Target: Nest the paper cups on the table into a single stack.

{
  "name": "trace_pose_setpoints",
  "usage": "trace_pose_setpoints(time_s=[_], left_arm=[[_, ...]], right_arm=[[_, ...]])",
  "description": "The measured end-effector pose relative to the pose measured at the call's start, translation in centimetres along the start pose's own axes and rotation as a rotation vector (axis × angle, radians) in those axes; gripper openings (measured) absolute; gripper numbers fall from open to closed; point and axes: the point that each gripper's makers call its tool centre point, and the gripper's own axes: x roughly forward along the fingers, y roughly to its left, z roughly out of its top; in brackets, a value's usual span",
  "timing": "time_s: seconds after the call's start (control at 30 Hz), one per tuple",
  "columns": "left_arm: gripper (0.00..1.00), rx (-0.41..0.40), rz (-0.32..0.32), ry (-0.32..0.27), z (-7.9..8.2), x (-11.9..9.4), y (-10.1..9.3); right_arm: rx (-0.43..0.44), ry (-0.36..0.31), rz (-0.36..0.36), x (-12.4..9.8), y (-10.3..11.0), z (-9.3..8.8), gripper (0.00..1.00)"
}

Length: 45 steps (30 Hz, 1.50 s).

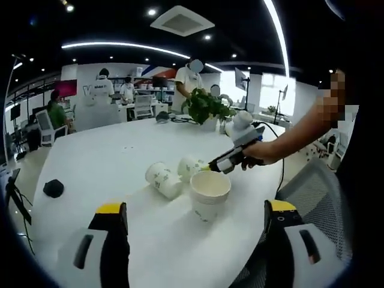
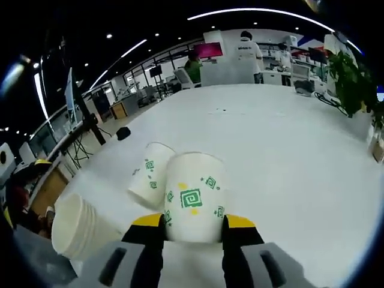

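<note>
While one paper cup (image 2: 193,201) lies on its side between your right tool (image 2: 193,225) jaws — clamped there — a second cup (image 2: 149,175) lies beside it and an upright stack (image 1: 209,193) stands near. Your left tool (image 1: 195,219) hovers open above the white tabletop (image 1: 108,165).

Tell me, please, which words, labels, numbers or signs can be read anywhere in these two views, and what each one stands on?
None can be read.
Paper cup between the right tongs: green square-spiral marks and yellow dots, a pattern, no letters.
Lying cup beside it: the same green marks, no text.
Stacked cups: plain where visible.
White shirt back of a person far off: a dark mark, too small to read.
Pink wall screen: blurred.
</note>
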Motion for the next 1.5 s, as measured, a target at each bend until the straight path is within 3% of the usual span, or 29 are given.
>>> trace_pose_setpoints(time_s=[0.43,0.67,0.9,1.27,1.5], left_arm=[[0.81,-0.018,-0.05,-0.004,1.6,1.5,-0.4],[0.72,-0.009,-0.089,-0.016,3.1,2.3,-0.7],[0.6,-0.036,-0.142,-0.034,4.5,2.7,-1.3],[0.5,0.007,-0.194,-0.034,7.0,3.7,-1.1],[0.45,0.058,-0.257,-0.031,8.8,4.1,-1.8]], right_arm=[[0.004,-0.098,0.021,-2.7,0.2,1.5,0.37],[-0.028,-0.183,0.072,-5.3,2.3,4.0,0.37],[-0.077,-0.226,0.136,-7.4,4.9,5.4,0.37],[-0.143,-0.24,0.218,-9.1,7.6,5.5,0.37],[-0.235,-0.237,0.3,-10.4,9.8,4.9,0.37]])
